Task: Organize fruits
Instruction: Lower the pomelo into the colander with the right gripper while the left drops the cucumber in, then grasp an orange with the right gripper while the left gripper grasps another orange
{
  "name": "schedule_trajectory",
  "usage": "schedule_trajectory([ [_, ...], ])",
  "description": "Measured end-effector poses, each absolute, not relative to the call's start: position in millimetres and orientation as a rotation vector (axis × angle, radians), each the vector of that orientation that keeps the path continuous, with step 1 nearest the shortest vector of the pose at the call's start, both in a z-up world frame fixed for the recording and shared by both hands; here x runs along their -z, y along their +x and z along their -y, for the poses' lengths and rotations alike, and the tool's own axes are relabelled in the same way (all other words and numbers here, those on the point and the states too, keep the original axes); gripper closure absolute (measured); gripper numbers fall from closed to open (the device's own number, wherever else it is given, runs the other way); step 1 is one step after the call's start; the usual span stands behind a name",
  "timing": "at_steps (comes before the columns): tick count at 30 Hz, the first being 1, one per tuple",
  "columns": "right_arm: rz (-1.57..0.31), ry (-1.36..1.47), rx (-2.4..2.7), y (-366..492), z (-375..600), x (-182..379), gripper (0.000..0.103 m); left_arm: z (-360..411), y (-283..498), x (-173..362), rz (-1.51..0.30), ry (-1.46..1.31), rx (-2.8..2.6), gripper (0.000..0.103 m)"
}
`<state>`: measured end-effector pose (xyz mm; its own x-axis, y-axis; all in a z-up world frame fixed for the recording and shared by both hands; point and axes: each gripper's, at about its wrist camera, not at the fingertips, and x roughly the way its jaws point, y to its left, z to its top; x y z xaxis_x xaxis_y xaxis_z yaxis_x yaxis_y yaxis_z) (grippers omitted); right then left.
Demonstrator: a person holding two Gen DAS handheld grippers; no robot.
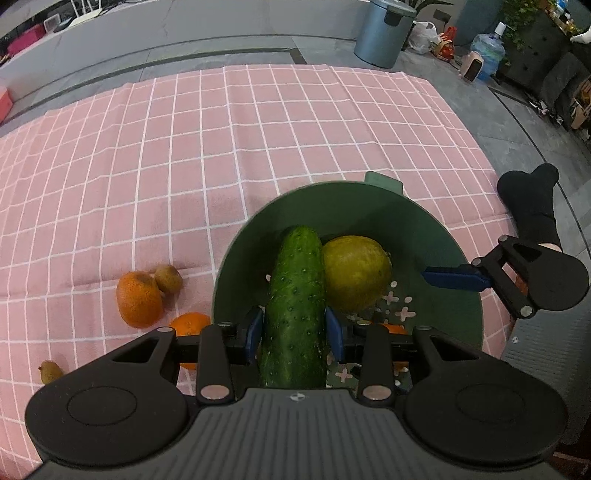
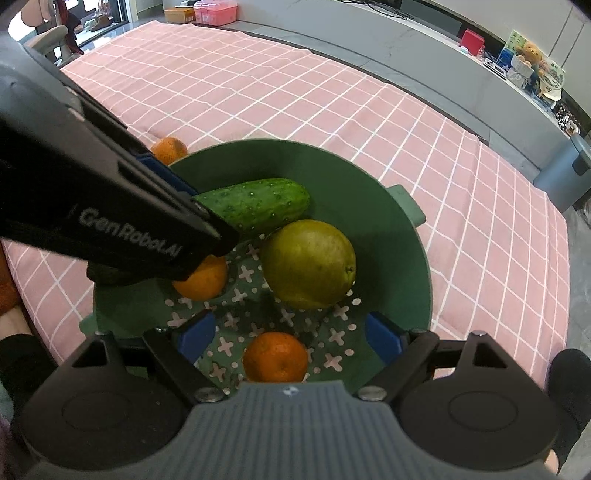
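My left gripper (image 1: 294, 334) is shut on a green cucumber (image 1: 295, 306) and holds it over the green colander bowl (image 1: 369, 199). The cucumber (image 2: 258, 206) lies across the bowl's far side in the right wrist view, next to a yellow-green pear (image 2: 308, 264). Two oranges (image 2: 275, 356) (image 2: 203, 278) sit on the bowl's perforated floor. My right gripper (image 2: 290, 338) is open and empty above the near orange, inside the bowl (image 2: 413, 273). Its blue finger (image 1: 454, 277) shows at the bowl's right rim.
On the pink checked cloth (image 1: 184, 147) left of the bowl lie a large orange (image 1: 138, 299), a small orange (image 1: 190, 325) and two kiwis (image 1: 168, 278) (image 1: 50, 371). A grey bin (image 1: 384, 33) stands beyond the cloth. Another orange (image 2: 170, 149) lies behind the bowl.
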<state>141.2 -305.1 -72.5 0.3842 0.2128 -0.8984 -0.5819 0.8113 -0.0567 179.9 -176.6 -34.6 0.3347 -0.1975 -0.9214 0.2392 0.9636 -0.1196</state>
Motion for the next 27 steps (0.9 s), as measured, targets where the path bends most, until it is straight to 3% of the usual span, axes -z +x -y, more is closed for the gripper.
schedule_trajectory([
  [2,-1.065,-0.402,-0.521,140,304,72,0.018,178,179,34,-1.189,0.065,0.300,0.059],
  [4,-1.067,-0.409,-0.516,139,303,71,0.018,178,178,32,-1.186,0.068,0.320,0.049],
  [7,-1.069,-0.416,-0.506,138,301,68,0.018,175,178,30,-1.182,0.049,0.338,0.043],
  [27,-0.949,-0.453,-0.457,114,268,10,0.019,121,137,-38,-0.986,0.035,0.387,0.038],
])
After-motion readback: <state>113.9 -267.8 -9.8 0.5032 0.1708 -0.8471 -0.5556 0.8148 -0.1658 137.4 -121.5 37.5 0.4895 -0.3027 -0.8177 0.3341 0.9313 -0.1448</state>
